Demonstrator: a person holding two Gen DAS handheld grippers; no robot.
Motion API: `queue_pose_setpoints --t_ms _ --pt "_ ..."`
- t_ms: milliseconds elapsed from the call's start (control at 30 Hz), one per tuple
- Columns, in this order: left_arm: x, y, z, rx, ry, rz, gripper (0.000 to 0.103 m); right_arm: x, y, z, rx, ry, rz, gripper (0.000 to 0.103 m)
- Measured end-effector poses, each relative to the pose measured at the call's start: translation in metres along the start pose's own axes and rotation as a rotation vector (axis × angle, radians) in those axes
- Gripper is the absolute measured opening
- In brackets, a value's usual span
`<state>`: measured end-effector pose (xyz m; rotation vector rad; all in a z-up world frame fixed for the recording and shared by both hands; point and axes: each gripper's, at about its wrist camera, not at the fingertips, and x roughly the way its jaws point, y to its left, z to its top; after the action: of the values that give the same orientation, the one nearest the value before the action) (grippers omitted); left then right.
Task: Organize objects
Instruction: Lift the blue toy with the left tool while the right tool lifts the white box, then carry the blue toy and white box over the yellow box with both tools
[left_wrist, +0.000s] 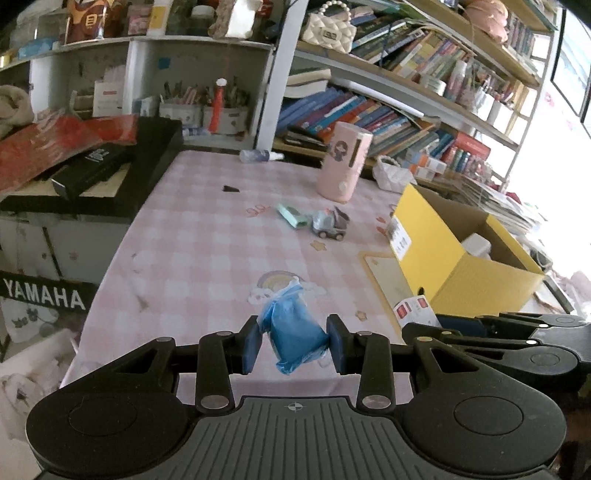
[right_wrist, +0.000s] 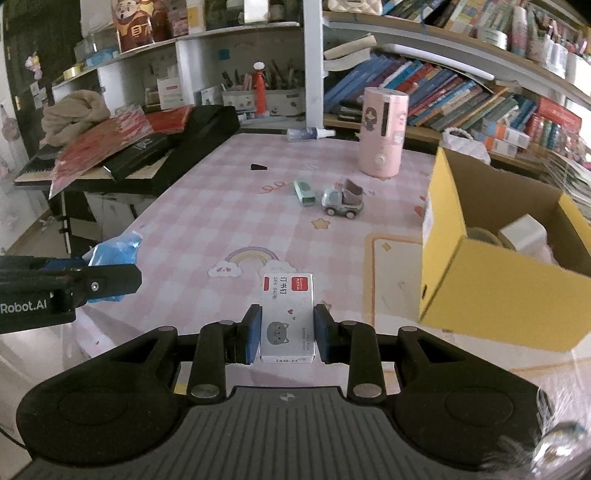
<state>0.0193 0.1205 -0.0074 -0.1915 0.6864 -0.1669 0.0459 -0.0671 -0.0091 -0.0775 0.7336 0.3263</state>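
Observation:
My left gripper (left_wrist: 294, 341) is shut on a crumpled blue plastic bag (left_wrist: 291, 332), held above the near edge of the pink checked table (left_wrist: 207, 236). My right gripper (right_wrist: 287, 334) is shut on a small white staples box (right_wrist: 287, 317) with a cat picture, low over the table's near part. The left gripper (right_wrist: 107, 278) with the blue bag (right_wrist: 112, 249) also shows at the left of the right wrist view. The right gripper's arms show at the right of the left wrist view, next to the white box (left_wrist: 413, 310). An open yellow cardboard box (right_wrist: 491, 258) stands on the right.
A grey toy truck (right_wrist: 341, 201), a green eraser-like block (right_wrist: 304, 192), a pink cylinder humidifier (right_wrist: 382, 133), a small black piece (right_wrist: 259, 167) and a lying spray bottle (right_wrist: 308, 133) are on the table. A black keyboard (right_wrist: 147, 147) sits at left; bookshelves stand behind.

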Motion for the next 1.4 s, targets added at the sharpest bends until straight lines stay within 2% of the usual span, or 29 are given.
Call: queue_pose_setpoints --t_ms 367,700,1167,1400 --pt "-0.009 -0.018 -0.018 0.059 0.028 -0.061 0.036 -0.025 -0.005 -0.032 0.062 0.007 -0.047 0.028" --pt "0.000 -0.056 -0.026 0.183 0.076 -0.182 0.036 -0.051 -0.033 -0.063 0.198 0.015 -0.159 0.028" --pt "0.020 -0.099 -0.024 0.269 0.102 -0.301 0.036 -0.078 -0.067 -0.081 0.291 0.009 -0.283 0.028" --pt "0.030 -0.116 -0.018 0.300 0.102 -0.328 0.036 -0.082 -0.086 -0.079 0.317 0.002 -0.316 0.028"
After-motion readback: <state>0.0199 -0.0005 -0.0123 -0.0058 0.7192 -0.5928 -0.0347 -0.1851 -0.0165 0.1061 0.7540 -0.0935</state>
